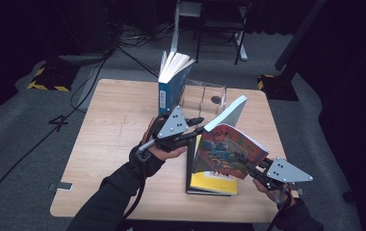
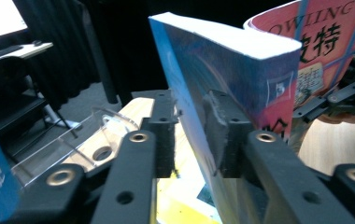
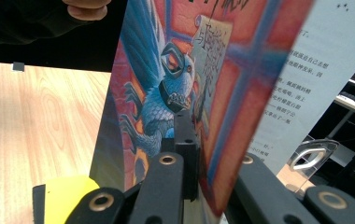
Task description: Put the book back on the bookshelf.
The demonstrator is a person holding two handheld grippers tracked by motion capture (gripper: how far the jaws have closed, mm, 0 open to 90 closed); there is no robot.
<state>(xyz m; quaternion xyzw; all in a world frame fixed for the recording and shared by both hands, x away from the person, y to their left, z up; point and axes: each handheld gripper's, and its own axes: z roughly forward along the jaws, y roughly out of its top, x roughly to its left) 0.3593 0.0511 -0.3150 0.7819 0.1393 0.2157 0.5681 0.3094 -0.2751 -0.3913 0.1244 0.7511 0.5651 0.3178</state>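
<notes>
Because the right gripper [image 1: 248, 166] pinches only the red cover [image 3: 222, 93], the book [image 1: 229, 144] hangs open above the yellow book [image 1: 215, 183] on the table [image 1: 118, 139]. The left gripper [image 1: 201, 121] straddles the page block [image 2: 222, 88], one pad touching, the other clear. Farther off, a blue book [image 1: 169, 84] leans against a clear stand [image 1: 205, 98], whose base is hidden.

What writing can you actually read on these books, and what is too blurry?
"OWLING" and the characters "波特": on the red cover of the held book, left gripper view.
Blue upright book: spine label too small to read; white characters in the left gripper view are cut off.
Held book's inner flap: printed lines too small.
Yellow book on the table: dark line, unreadable.
</notes>
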